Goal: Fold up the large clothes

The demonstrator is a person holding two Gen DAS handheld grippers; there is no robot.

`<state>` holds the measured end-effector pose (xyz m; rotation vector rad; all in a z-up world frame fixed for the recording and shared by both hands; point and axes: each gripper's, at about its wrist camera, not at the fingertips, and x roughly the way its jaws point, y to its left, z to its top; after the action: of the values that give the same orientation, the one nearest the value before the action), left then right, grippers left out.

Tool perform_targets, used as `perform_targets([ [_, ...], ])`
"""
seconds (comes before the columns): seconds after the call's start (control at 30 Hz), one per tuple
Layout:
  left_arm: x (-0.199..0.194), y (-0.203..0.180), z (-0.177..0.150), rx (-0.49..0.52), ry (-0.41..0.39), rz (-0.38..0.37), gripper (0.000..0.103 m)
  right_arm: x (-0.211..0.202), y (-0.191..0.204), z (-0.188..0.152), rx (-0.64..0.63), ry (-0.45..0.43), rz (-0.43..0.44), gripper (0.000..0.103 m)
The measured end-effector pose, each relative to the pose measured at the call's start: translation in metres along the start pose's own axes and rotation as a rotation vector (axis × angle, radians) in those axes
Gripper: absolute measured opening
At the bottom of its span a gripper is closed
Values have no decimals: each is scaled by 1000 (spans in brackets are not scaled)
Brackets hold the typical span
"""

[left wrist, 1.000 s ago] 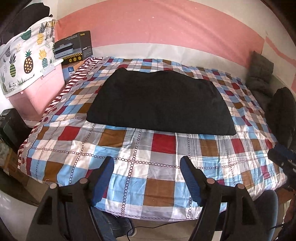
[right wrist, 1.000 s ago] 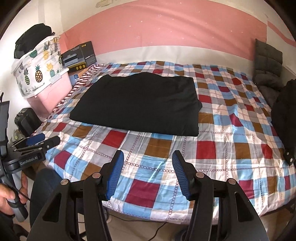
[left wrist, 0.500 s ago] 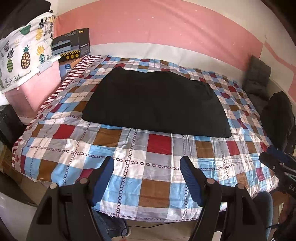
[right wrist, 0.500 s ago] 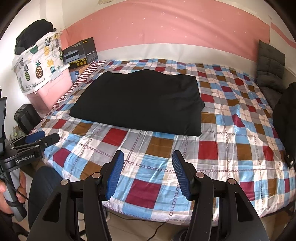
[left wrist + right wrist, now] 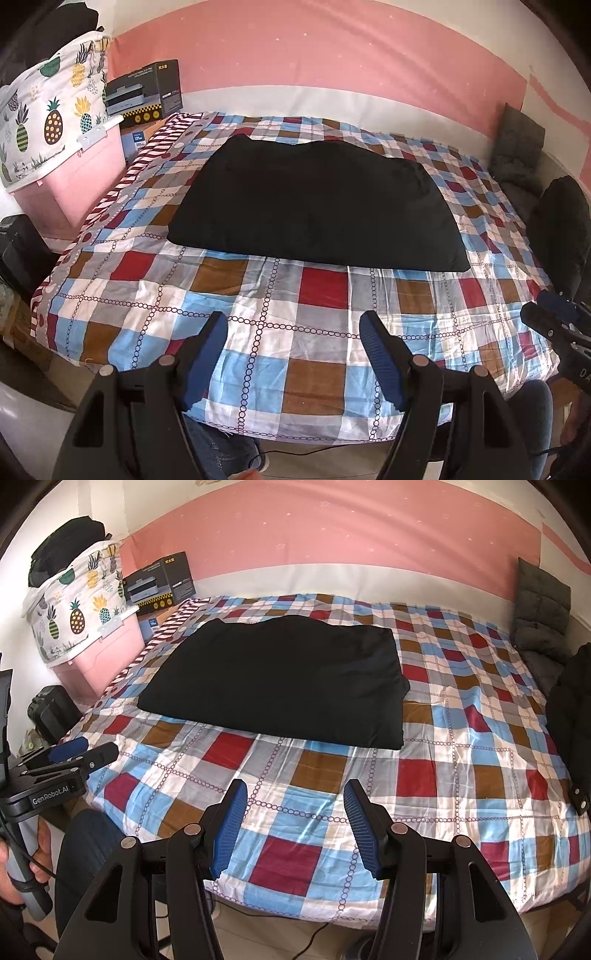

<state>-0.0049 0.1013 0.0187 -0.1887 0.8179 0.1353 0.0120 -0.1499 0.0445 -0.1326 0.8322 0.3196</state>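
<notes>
Left wrist view: left gripper (image 5: pixel 293 328) hovers over the near edge of the bed (image 5: pixel 258 332), fingers released, empty. Right gripper (image 5: pixel 293 797) likewise spread, holding nothing. Farther back, a folded black garment (image 5: pixel 280 686) lies flat mid-bed, well apart from both.

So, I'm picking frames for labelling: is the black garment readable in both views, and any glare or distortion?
Left wrist view: the black garment is an almost featureless dark shape, folds barely readable; fisheye bends the checked bedsheet and wall stripe. Right wrist view: same crushed blacks on the garment, bright sheen on the sheet's near right part, dark corner vignetting.
</notes>
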Motion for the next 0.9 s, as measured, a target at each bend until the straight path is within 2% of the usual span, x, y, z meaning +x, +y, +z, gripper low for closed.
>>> perform_targets([
  [0.9,6,0,-4,2,19,16,76,4,-2,-1,-3,8,3,55],
])
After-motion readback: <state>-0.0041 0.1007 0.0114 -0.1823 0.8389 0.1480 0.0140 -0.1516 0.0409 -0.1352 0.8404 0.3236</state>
